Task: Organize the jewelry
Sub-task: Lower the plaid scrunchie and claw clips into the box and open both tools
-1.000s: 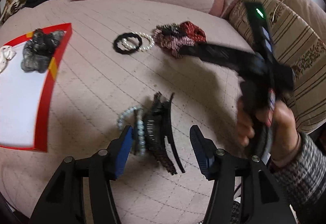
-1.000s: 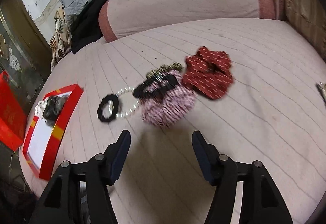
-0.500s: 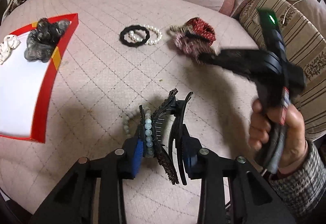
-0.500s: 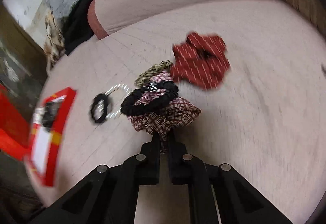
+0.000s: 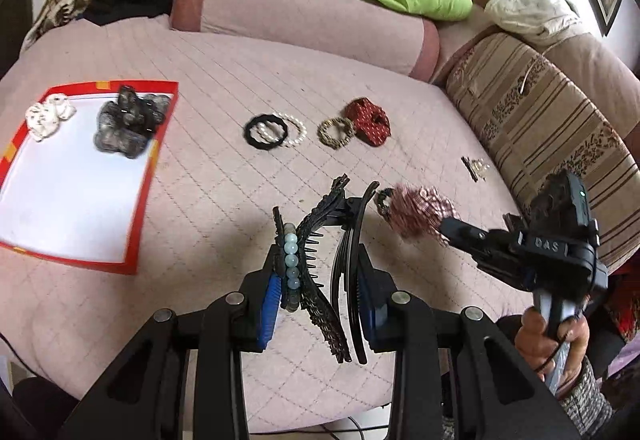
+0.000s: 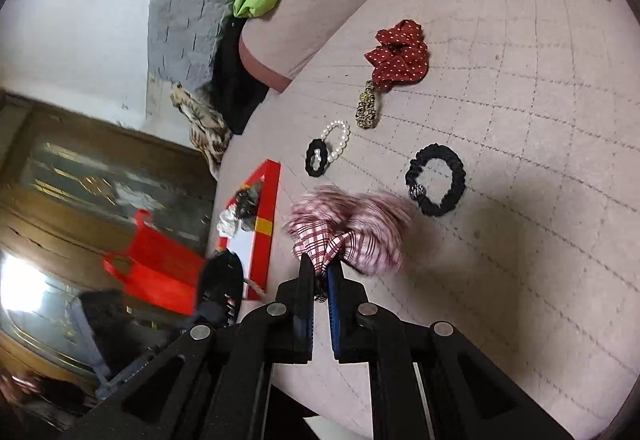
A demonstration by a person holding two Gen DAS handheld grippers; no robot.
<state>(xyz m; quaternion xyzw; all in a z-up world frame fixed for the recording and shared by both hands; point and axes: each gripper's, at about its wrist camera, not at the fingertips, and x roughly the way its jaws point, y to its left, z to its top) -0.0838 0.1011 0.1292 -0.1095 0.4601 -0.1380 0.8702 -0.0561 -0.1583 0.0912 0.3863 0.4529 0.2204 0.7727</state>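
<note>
- Tray (image 5: 138, 176) (red-rimmed, white floor) is seen at far left in the left wrist view; a white piece (image 5: 48, 114) and a grey-black piece (image 5: 128, 118) are already lodged at its far end.
- Left gripper (image 5: 320, 280) is clamped on a bundle: bead bracelet (image 5: 291, 260) plus black claw clips (image 5: 344, 240). Jaws have just been closing, now part-way shut w/ the bundle pressed between the pads.
- Bundle's long axis is seen running along the fingers, pointing away from the camera; it appears lifted clear of the quilted cover (image 5: 224, 72).
- Key relation: tray lies to the left of both grippers, well apart; left gripper is judged the nearer, so its drop is prob. first.
- Right gripper (image 6: 320, 272) is shut tight on the edge of a plaid scrunchie (image 6: 352, 228), which hangs blurred off the tips, clear of the cover.
- In the right wrist view the tray's (image 6: 266, 224) red rim is seen just left of the plaid scrunchie, further off.
- Left on the cover: red dotted scrunchie (image 5: 370, 122), leopard band (image 5: 336, 132), pearl bracelet (image 5: 290, 130) overlapping a small black band (image 5: 264, 130), black scrunchie (image 6: 436, 184), small clip (image 5: 476, 168) nr the striped cushion (image 5: 552, 144).
</note>
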